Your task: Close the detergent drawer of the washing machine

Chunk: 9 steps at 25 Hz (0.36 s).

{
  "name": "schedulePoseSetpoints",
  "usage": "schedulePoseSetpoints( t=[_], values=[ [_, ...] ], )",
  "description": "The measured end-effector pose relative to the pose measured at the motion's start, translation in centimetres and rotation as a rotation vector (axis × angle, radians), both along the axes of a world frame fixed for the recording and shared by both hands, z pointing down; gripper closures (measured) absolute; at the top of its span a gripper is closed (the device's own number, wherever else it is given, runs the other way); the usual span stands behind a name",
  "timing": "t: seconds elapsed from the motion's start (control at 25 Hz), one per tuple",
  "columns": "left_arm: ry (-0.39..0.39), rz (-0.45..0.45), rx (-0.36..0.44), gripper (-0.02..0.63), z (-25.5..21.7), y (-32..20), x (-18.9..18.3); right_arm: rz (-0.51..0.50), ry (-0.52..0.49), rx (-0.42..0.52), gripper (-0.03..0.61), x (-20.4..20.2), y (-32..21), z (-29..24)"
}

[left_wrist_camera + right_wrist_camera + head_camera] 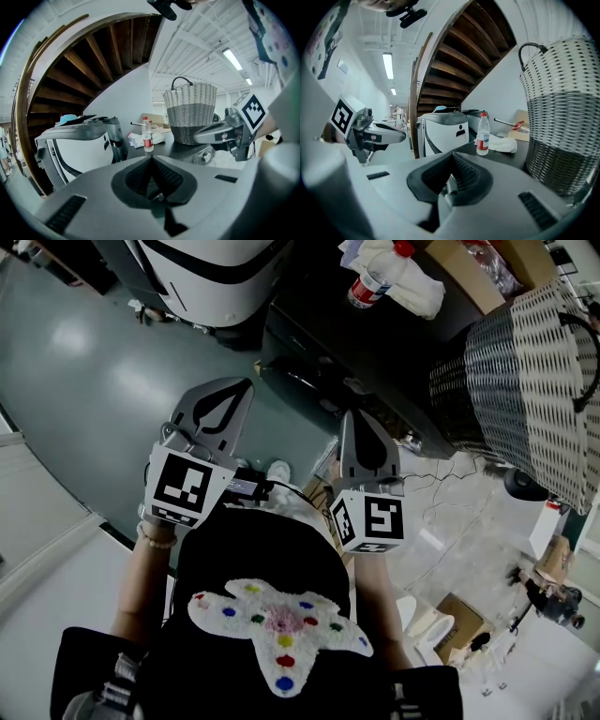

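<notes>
The left gripper (242,390) and right gripper (352,423) hang with jaws pressed together on nothing, short of the dark-topped unit (309,324) (basket (525,362) and bottle (370,282) on it); the detergent drawer I can't pick out, open or shut, so look before pushing.

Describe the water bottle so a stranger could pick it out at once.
Find the two-tone wicker basket on the dark countertop. Past it, beside a crumpled white cloth, stands the bottle: clear plastic, upright, with a red cap and red label, the only bottle there.
</notes>
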<state>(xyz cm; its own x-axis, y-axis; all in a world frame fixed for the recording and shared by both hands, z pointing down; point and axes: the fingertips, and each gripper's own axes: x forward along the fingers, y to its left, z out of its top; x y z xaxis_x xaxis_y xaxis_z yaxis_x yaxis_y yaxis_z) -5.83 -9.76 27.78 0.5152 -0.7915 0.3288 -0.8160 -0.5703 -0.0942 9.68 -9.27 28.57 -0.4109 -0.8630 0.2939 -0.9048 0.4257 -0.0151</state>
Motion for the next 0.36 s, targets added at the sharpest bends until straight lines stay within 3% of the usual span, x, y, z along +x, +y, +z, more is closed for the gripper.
schedulePoseSetpoints(
  t=[0.36],
  values=[
    [0.009, 0.015, -0.016, 0.603, 0.34, 0.31, 0.49, -0.023, 0.007, -0.022, 0.575, -0.35, 0.18, 0.64]
  ],
)
